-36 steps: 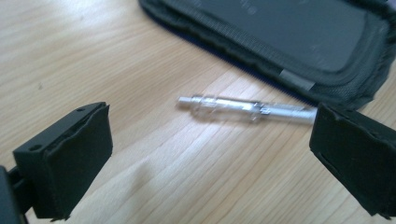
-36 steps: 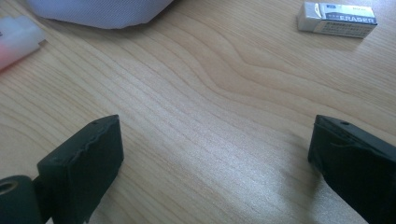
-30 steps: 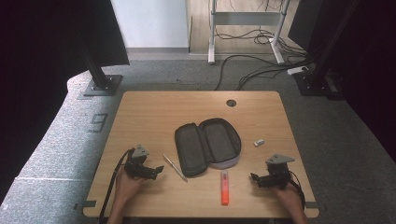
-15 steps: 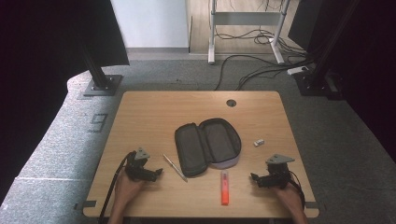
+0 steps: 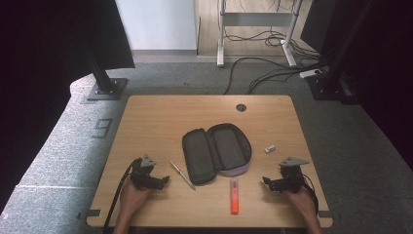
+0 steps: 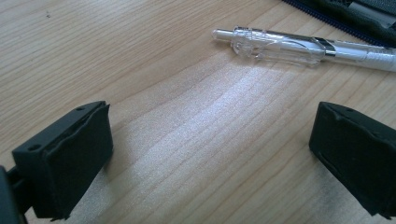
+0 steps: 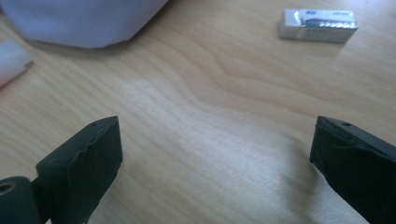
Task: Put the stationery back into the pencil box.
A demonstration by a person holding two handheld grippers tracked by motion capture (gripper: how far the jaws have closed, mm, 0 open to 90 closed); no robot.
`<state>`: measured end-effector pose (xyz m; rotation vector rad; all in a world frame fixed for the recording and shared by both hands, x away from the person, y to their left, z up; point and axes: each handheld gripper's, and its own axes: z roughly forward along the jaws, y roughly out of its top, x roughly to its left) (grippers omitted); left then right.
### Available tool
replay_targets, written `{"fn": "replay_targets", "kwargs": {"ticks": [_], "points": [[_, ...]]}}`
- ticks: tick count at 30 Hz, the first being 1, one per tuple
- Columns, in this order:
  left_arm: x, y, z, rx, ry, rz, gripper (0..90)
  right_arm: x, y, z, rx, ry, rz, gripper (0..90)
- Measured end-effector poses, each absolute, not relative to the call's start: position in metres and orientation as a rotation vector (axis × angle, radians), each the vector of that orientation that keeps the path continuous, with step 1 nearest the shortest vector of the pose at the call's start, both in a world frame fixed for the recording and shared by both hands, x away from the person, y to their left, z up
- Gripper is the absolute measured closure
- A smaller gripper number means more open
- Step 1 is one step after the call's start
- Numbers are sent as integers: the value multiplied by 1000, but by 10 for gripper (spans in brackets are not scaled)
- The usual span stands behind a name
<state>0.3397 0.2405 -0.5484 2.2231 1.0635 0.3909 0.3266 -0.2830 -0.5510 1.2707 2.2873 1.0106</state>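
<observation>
An open dark pencil case (image 5: 216, 152) lies in the middle of the wooden table (image 5: 156, 117). A clear pen (image 5: 182, 175) (image 6: 299, 46) rests left of the case, an orange highlighter (image 5: 234, 195) in front of it, and a small white eraser (image 5: 269, 148) (image 7: 319, 25) to its right. My left gripper (image 5: 164, 181) (image 6: 210, 158) sits low on the table near the front left edge, open, with the pen just beyond its jaws. My right gripper (image 5: 266, 183) (image 7: 215, 172) rests near the front right edge, open over bare wood, with the case's pale underside (image 7: 79, 21) ahead of it.
A round cable hole (image 5: 240, 107) is near the table's far edge. Black stands (image 5: 104, 87) and loose cables (image 5: 272, 68) lie on the grey floor beyond the table.
</observation>
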Motion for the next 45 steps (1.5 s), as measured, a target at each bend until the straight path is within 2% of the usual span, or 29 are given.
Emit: {"fn": "replay_targets", "kwargs": {"ticks": [19,45], "points": [[340,240,-548,2220,1068,392,0,351,-289,-538,1295,2234,1009,55],[340,240,-548,2220,1068,392,0,385,-288,-527,1338,2181,984,175]]}}
